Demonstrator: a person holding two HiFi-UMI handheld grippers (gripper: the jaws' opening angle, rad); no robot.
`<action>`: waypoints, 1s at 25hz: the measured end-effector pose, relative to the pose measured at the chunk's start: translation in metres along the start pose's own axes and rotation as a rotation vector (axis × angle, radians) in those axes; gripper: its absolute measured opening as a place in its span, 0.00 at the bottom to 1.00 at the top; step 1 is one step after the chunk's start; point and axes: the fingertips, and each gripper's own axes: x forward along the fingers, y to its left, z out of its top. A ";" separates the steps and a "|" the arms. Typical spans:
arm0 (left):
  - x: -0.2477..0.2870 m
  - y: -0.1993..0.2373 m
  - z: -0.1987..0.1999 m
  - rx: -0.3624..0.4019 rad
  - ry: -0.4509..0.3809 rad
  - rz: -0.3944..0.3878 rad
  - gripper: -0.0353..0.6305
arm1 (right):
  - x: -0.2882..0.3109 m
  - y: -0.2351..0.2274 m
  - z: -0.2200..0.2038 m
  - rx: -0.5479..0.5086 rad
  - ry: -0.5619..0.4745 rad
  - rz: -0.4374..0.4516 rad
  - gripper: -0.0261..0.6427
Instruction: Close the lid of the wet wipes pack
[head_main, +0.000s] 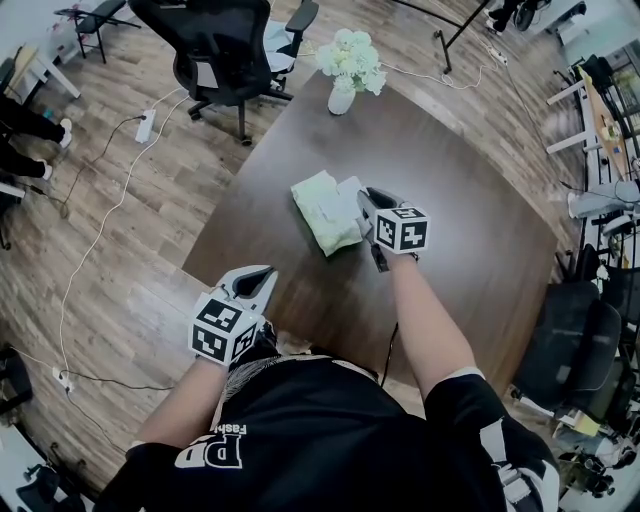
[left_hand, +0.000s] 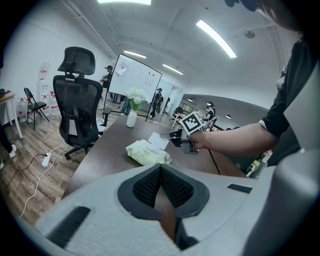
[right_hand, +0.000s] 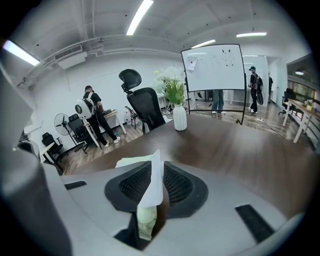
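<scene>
A pale green wet wipes pack (head_main: 322, 212) lies mid-table on the dark brown table (head_main: 460, 210). Its white lid flap (head_main: 351, 188) stands lifted at the pack's right side. My right gripper (head_main: 367, 203) is at that side, shut on the flap. In the right gripper view the white lid flap (right_hand: 151, 180) is pinched between the jaws of the right gripper (right_hand: 152, 172), with the green pack (right_hand: 146, 220) beneath. My left gripper (head_main: 260, 275) hovers at the table's near-left edge, shut and holding nothing. From the left gripper (left_hand: 161, 172) the pack (left_hand: 146, 153) shows ahead, well apart.
A white vase of flowers (head_main: 345, 70) stands at the table's far end. A black office chair (head_main: 220, 50) sits beyond the far left corner. Cables and a power strip (head_main: 146, 125) lie on the wood floor at left. Desks and chairs crowd the right side.
</scene>
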 end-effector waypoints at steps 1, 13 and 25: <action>0.000 0.000 0.000 0.000 -0.002 0.001 0.08 | -0.001 0.001 0.001 -0.002 -0.002 0.003 0.16; -0.009 -0.001 0.002 -0.007 -0.027 0.015 0.08 | -0.013 0.035 0.013 -0.045 -0.029 0.051 0.10; -0.020 0.006 0.002 -0.022 -0.040 0.049 0.08 | -0.008 0.072 0.006 -0.118 -0.001 0.116 0.08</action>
